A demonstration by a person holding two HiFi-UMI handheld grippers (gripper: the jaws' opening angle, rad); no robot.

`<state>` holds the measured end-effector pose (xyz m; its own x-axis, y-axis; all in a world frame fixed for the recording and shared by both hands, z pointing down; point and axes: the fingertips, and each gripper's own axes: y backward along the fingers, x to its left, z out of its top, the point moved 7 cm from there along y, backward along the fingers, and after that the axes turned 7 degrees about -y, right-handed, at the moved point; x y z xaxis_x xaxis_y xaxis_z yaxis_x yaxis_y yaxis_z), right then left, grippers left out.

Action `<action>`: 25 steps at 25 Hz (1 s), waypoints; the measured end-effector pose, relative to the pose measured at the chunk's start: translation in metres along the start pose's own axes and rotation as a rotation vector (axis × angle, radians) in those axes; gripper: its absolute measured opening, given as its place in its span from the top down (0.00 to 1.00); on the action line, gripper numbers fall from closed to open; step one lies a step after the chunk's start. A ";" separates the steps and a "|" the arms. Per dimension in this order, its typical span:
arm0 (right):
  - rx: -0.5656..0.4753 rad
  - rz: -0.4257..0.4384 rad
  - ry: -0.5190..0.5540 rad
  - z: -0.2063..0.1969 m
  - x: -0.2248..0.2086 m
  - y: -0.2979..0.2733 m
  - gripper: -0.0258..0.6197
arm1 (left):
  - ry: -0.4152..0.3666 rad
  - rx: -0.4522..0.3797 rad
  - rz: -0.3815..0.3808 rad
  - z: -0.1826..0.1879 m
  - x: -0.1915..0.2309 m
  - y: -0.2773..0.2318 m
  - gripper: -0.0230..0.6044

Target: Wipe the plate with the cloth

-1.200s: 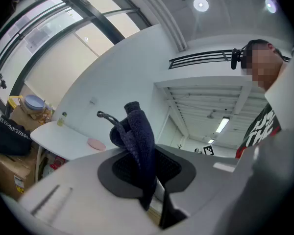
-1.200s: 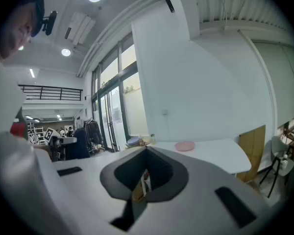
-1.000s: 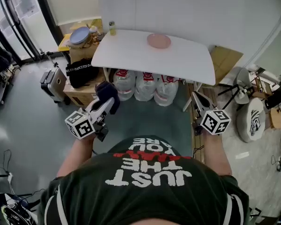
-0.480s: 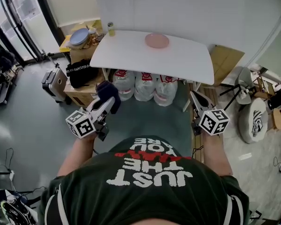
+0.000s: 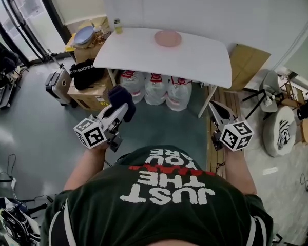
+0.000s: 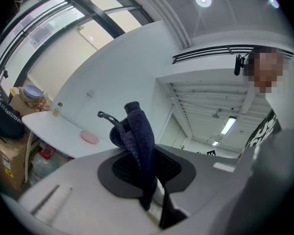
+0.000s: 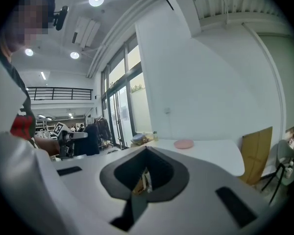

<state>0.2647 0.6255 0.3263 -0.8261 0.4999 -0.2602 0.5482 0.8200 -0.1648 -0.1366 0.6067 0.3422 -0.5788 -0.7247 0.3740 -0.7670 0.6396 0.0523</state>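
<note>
A small, round, pale pink plate (image 5: 168, 38) is seen lying flat on a white table (image 5: 205, 60) at the top centre of the head view. A dark blue knitted cloth (image 5: 121, 97) is held bunched and upright in the left gripper (image 5: 121, 109), left of centre.

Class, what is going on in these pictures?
A person stands back from the white table, a hand-held gripper in each hand. The left hand-held gripper is shut on a dark blue cloth; the right hand-held gripper is shut and empty. The pink plate lies on the table, untouched.
</note>
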 end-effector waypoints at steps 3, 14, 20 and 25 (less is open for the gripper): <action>0.008 -0.011 -0.029 -0.005 -0.018 -0.006 0.96 | 0.015 0.023 0.006 -0.006 0.005 -0.011 0.86; 0.007 -0.077 0.022 0.013 -0.043 -0.170 0.96 | 0.058 0.010 -0.086 0.023 0.190 -0.074 0.86; -0.033 -0.150 -0.042 0.053 -0.059 -0.292 0.96 | 0.045 0.046 -0.178 0.082 0.317 -0.141 0.86; -0.024 -0.203 -0.062 0.074 -0.082 -0.356 0.95 | 0.060 0.079 -0.201 0.104 0.390 -0.184 0.86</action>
<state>0.1469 0.2716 0.3358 -0.9092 0.3062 -0.2820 0.3674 0.9089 -0.1974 -0.2502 0.1793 0.3824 -0.3967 -0.8173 0.4179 -0.8858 0.4603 0.0595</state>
